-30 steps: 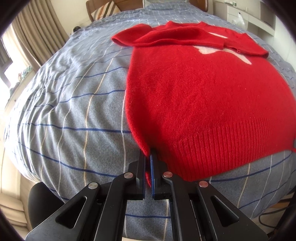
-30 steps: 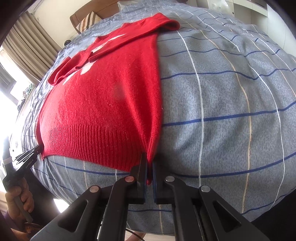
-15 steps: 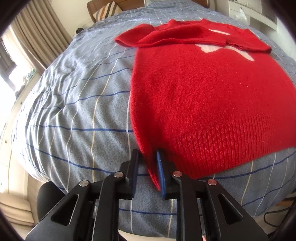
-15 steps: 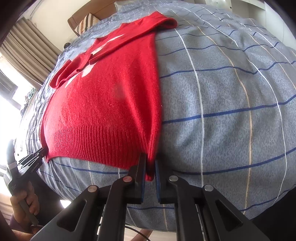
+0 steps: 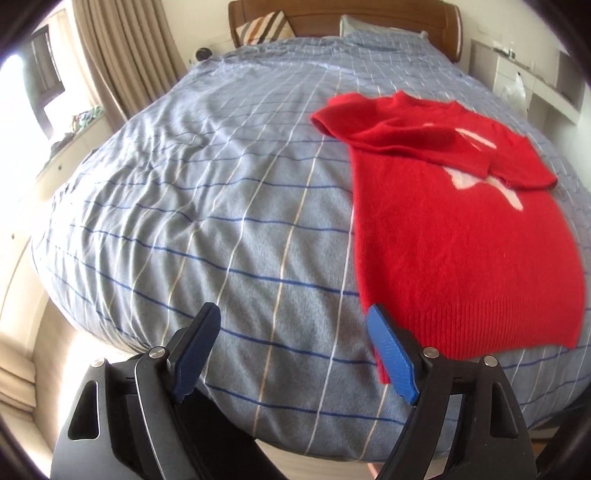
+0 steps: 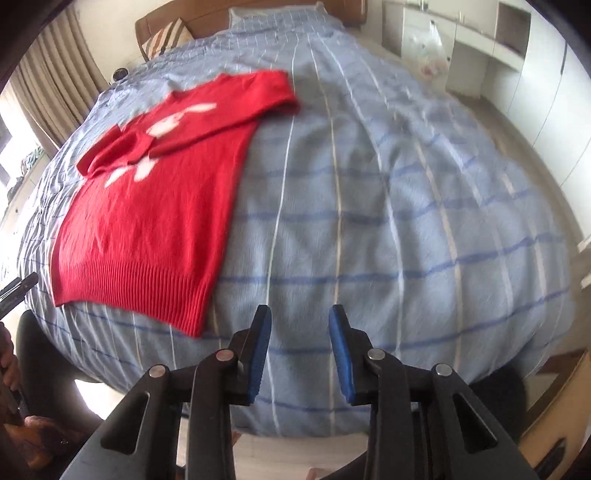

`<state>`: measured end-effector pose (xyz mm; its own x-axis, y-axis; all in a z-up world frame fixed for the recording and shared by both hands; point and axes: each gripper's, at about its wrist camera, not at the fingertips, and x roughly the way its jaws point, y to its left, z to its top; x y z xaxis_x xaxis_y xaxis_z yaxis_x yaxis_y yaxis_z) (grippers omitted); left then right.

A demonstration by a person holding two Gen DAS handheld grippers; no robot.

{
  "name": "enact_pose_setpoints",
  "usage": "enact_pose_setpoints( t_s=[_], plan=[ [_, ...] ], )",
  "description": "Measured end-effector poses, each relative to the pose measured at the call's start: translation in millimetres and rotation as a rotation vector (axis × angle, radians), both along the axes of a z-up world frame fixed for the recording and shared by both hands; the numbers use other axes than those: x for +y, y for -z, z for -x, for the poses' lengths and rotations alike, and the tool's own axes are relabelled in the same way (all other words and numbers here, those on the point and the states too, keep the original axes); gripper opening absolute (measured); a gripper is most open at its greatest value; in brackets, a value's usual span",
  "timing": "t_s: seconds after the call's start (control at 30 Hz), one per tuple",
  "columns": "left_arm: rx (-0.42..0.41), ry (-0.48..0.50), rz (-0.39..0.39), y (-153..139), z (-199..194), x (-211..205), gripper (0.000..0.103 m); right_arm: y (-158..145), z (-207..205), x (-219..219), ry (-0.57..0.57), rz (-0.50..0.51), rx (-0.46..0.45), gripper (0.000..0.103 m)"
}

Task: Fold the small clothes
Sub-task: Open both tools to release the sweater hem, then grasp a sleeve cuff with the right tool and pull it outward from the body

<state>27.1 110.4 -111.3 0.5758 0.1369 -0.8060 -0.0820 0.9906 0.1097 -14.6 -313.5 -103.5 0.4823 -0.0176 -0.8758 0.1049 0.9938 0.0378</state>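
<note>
- Left wrist view: the left gripper (image 5: pixel 291 332) has its jaws spread wide, having just been opening. Nothing is between the blue pads (image 5: pixel 391 354); bare bedspread shows in the gap.
- The right-hand pad stands in front of the near left corner of the red sweater (image 5: pixel 461 240); contact at that corner cannot be confirmed.
- The sweater lies flat on the right half of the bed (image 5: pixel 207 229), ribbed hem nearest, neck farthest. Both sleeves are folded inward across the chest, partly covering a white motif.
- Only this view shows the wooden headboard (image 5: pixel 343 14) in full, a striped cushion (image 5: pixel 264 31) at the far end, and curtains (image 5: pixel 122 55) at far left.
- Right wrist view: the right gripper (image 6: pixel 300 332) has its jaws partly apart, a narrower gap than the left, having just been opening. Nothing is between them; the pads are clear of the cloth.
- The sweater (image 6: pixel 155 206) lies left of this gripper, its near right hem corner just beside the left-hand pad, apart from it.
- Only this view shows white cabinets (image 6: pixel 535 74) and a plastic bag (image 6: pixel 430 48) at far right, the tip of the other gripper at the left edge, and a part of a hand (image 6: pixel 9 363) below it.
- This view is motion-blurred.
</note>
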Motion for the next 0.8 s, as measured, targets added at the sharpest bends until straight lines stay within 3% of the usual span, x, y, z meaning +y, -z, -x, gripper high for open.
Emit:
enact_pose_setpoints(
  t_s=[0.1, 0.13, 0.2, 0.37, 0.43, 0.47, 0.5, 0.53, 0.57, 0.67, 0.8],
  plan=[
    [-0.009, -0.029, 0.014, 2.3, -12.8, -1.7, 0.085, -41.1, -39.4, 22.2, -0.091, 0.051, -0.107, 0.051],
    [-0.007, -0.039, 0.018, 3.5, -15.2, -2.2, 0.085, -49.5, -54.7, 37.0, -0.146, 0.059, -0.137, 0.057],
    [-0.002, -0.05, 0.032, 5.0, -16.5, -3.4, 0.085, -52.8, -86.8, 73.2, -0.283, 0.077, -0.177, 0.06],
    [0.0, -0.071, 0.013, 4.4, -5.1, 3.9, 0.086, -8.0, -162.4, 150.8, -0.568, 0.086, -0.172, 0.059],
    [0.012, -0.091, 0.007, 7.1, -2.7, 12.4, 0.086, 16.7, -189.0, 165.9, -0.598, 0.107, -0.139, 0.059],
    [0.021, -0.103, 0.005, 9.0, -1.6, 17.0, 0.086, 28.0, -200.1, 169.4, -0.602, 0.119, -0.133, 0.053],
    [0.033, -0.115, 0.003, 11.7, -1.1, 21.7, 0.086, 38.0, -211.2, 169.0, -0.595, 0.126, -0.12, 0.043],
    [0.045, -0.127, 0.004, 14.7, -1.3, 26.2, 0.086, 45.7, -220.4, 161.5, -0.573, 0.105, -0.092, 0.019],
    [0.056, -0.138, 0.008, 17.4, -1.2, 30.5, 0.086, 48.0, -227.4, 150.3, -0.533, 0.066, -0.078, 0.009],
    [0.069, -0.159, 0.019, 22.0, 0.9, 38.9, 0.086, 20.3, -227.8, 96.5, -0.383, -0.03, -0.151, 0.008],
    [0.071, -0.162, 0.026, 22.3, 1.1, 38.5, 0.086, -31.4, -208.6, -26.9, -0.097, -0.094, -0.254, 0.008]
  ],
)
